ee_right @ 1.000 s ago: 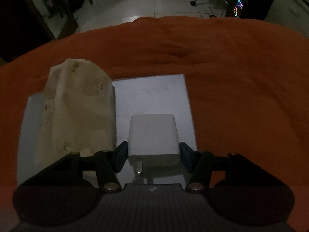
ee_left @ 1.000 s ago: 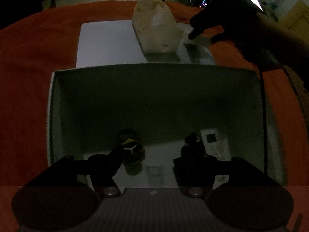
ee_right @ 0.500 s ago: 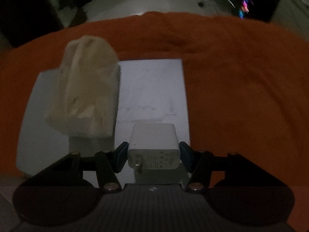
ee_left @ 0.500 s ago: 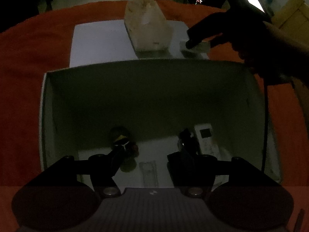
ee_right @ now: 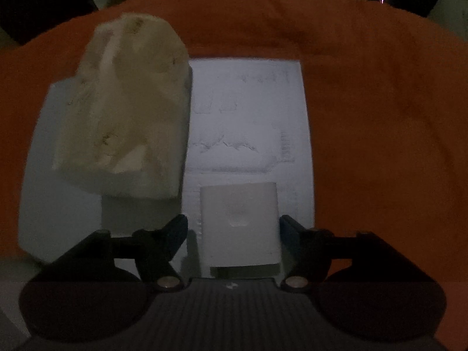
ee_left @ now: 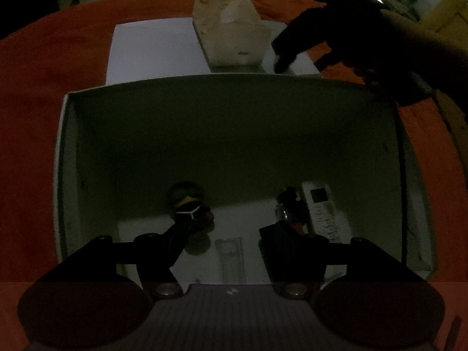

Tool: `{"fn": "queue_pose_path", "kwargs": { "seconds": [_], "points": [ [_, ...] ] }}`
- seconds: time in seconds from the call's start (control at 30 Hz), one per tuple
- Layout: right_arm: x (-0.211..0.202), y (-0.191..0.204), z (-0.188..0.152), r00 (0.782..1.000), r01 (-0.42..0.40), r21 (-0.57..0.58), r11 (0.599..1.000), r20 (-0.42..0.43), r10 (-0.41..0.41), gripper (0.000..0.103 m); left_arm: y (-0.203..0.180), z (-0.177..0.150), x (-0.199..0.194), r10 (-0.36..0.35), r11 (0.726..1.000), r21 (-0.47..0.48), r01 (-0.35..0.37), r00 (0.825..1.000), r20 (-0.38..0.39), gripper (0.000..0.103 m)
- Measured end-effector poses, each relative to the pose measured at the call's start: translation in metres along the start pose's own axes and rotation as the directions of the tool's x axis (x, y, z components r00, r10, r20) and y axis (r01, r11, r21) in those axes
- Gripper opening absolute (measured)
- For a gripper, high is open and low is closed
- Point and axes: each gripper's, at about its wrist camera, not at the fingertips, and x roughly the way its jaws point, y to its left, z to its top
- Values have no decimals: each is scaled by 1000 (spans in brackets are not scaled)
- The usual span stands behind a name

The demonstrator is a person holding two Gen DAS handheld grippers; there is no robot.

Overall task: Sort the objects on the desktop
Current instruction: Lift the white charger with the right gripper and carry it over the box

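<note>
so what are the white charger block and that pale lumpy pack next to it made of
The charger block looks like hard plastic with a smooth matte white shell: flat faces, crisp rounded edges, a small moulded dent on top. The pale pack seems to be soft crinkled plastic film, possibly a tissue pack: creased, sagging sides with faint print. The dim light leaves both uncertain.

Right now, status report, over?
Right hand-held gripper opening, small white charger block between jaws on white sheet. Left hand-held gripper empty.
</note>
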Motion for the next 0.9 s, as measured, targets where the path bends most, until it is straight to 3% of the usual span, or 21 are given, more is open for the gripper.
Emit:
{"fn": "queue_pose_path", "kwargs": {
  "seconds": [0.03,0.13,0.4,0.9],
  "points": [
    [2,2,1,1000,15,-13,1000,-5,-15,60,-1,0,0,0,1000,2,0,1000,0,62],
    [3,8,1,999,47,-59,997,4,-47,59,-1,-1,1,5,1000,3,-5,1000,-5,62],
    [-16,4,-7,999,-17,-41,999,50,19,59,-6,-6,0,14,1000,14,-14,1000,-17,62],
    [-132,36,-77,976,-137,-143,980,147,158,59,-12,-21,-17,53,997,62,-54,998,18,62]
  ]
}}
